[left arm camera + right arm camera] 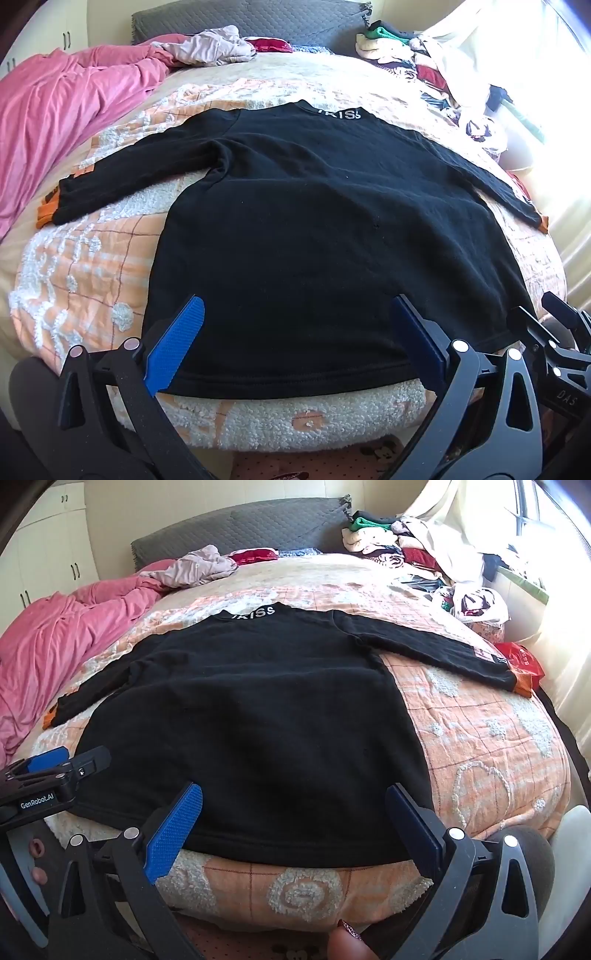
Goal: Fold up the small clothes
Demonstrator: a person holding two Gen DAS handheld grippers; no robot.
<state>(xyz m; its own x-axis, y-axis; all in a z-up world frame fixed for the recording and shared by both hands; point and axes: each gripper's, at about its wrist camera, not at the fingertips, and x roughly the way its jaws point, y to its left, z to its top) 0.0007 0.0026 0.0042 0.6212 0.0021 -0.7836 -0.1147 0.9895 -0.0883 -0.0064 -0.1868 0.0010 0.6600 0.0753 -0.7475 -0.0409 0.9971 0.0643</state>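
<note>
Because the black sweatshirt (314,221) spread flat, back up, on the quilted bed (92,266) looks soft, limp and light, you'd best pinch it at hem corners or sleeve cuffs; in the left view your left gripper (295,339) hangs with jaws wide over the hem, holding nothing. In the right view your right gripper (295,819) is equally wide and empty above the hem, with white collar lettering and orange cuffs showing.
</note>
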